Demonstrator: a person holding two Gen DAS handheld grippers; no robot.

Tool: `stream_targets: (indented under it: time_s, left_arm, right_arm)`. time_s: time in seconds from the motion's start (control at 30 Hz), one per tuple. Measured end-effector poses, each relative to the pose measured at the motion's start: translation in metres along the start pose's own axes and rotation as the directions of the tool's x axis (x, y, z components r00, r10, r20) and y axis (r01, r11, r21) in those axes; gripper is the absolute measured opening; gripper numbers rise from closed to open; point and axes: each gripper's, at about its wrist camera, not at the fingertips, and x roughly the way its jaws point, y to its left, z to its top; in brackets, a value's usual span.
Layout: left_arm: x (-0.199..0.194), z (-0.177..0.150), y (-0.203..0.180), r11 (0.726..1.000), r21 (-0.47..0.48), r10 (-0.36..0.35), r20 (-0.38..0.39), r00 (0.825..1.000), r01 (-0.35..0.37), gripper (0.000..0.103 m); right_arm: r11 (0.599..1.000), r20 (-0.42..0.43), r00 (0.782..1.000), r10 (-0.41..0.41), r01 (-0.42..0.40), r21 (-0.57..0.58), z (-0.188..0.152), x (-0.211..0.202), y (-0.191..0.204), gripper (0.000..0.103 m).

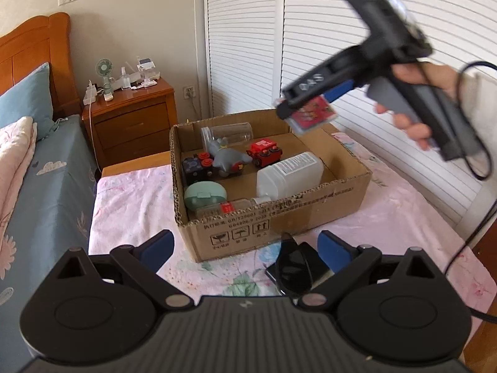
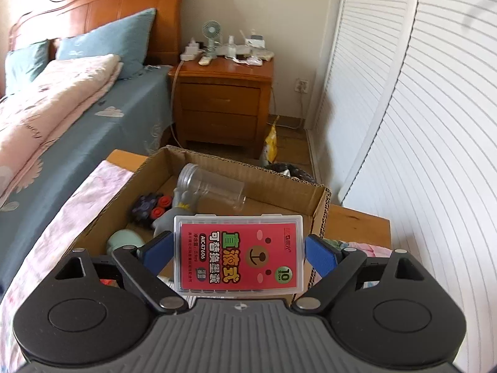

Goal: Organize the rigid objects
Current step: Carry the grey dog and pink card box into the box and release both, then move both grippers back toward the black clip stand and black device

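My right gripper (image 2: 238, 247) is shut on a clear plastic case with a red label (image 2: 238, 253) and holds it above the far right corner of an open cardboard box (image 1: 273, 217); the gripper and case also show in the left wrist view (image 1: 313, 113). In the box lie a clear jar (image 1: 226, 133), a grey toy (image 1: 225, 157), a red toy truck (image 1: 265, 152), a black toy with red wheels (image 1: 197, 166), a white bottle (image 1: 290, 172), a green case (image 1: 205, 195) and a small clear bottle (image 1: 230, 208). My left gripper (image 1: 245, 247) is open and empty, low in front of the box.
A black object (image 1: 293, 272) lies on the pink floral cloth (image 1: 136, 205) just before my left gripper, by its right finger. A bed (image 2: 62, 99) stands to the left, a wooden nightstand (image 2: 222, 99) behind, white louvred doors (image 2: 419, 124) to the right.
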Motion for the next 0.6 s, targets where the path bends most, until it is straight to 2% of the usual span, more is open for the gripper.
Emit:
stream_targets:
  time_s: [0.07, 0.2, 0.37, 0.6]
  left_arm:
    - [-0.002, -0.003, 0.001, 1.0, -0.001, 0.006, 0.001, 1.0, -0.006, 0.098]
    - [-0.004, -0.006, 0.006, 1.0, -0.004, 0.025, -0.005, 1.0, -0.025, 0.098]
    - [-0.006, -0.014, 0.013, 0.999, -0.023, 0.029, -0.018, 0.999, -0.03, 0.099]
    - [-0.006, -0.023, 0.022, 0.997, -0.043, 0.059, -0.038, 0.998, -0.06, 0.099]
  right_arm:
    - [1.0, -0.008, 1.0, -0.013, 0.013, 0.012, 0.001, 0.006, 0.001, 0.103]
    - [0.999, -0.008, 1.0, -0.008, 0.009, 0.032, -0.006, 0.003, 0.005, 0.103]
    - [0.997, -0.019, 0.998, -0.055, 0.055, 0.044, -0.018, -0.008, 0.014, 0.103]
    - [0.995, -0.006, 0.998, -0.059, 0.059, 0.084, -0.046, -0.035, 0.027, 0.103]
